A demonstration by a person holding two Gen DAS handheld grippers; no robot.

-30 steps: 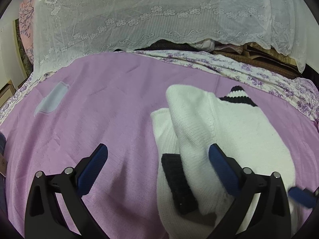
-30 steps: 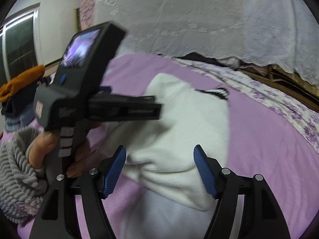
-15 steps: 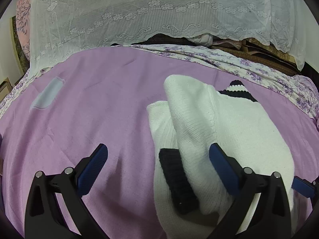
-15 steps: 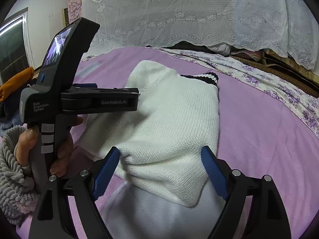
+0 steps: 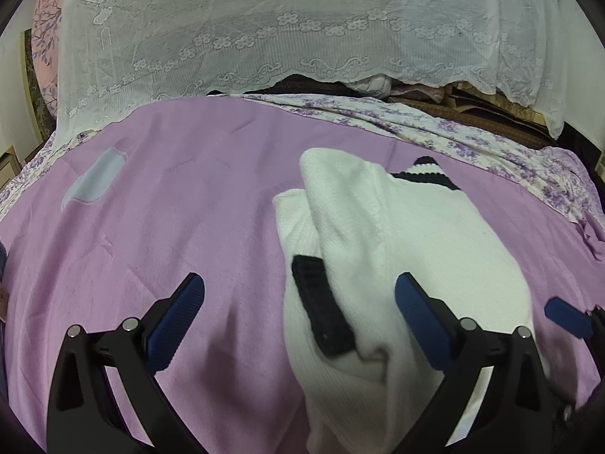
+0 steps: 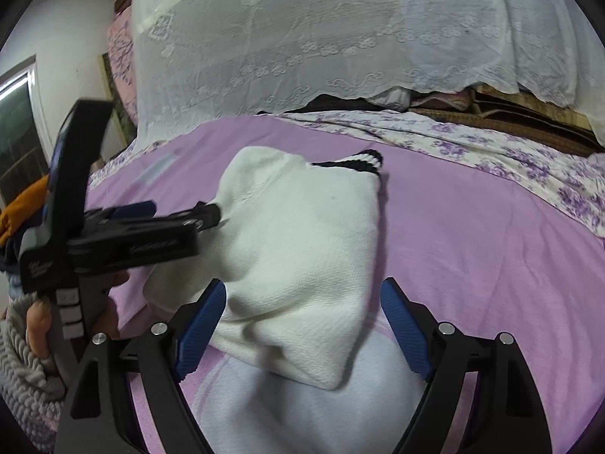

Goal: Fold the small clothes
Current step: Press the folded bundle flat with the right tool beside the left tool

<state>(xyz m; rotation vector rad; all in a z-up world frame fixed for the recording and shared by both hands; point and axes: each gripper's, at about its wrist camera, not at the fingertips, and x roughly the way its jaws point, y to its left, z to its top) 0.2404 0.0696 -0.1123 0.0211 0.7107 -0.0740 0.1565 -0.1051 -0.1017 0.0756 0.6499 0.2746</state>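
A white knit sweater [image 5: 397, 242] with black trim lies folded on the purple bedspread [image 5: 189, 208], a black cuff [image 5: 321, 310] showing at its near side. My left gripper [image 5: 298, 302] is open and wide, its right finger over the sweater and its left finger over bare bedspread. In the right wrist view the sweater [image 6: 302, 249] lies ahead with its near edge between the wide-apart jaws of my right gripper [image 6: 302, 321], which is open, the pads off the cloth. The left gripper [image 6: 208, 215], held by a hand [image 6: 38, 317], points at the sweater's left edge.
A white lace cover [image 5: 264, 38] drapes a pile at the back, with a floral sheet [image 5: 453, 132] in front of it. A pale patch [image 5: 94, 181] marks the bedspread at far left. Orange cloth [image 6: 22, 208] and a window [image 6: 15, 132] are at the left.
The right gripper's jaws have spread wider around the sweater's near edge. In the right wrist view the left gripper has drawn away to the left. The sweater lies where it was.
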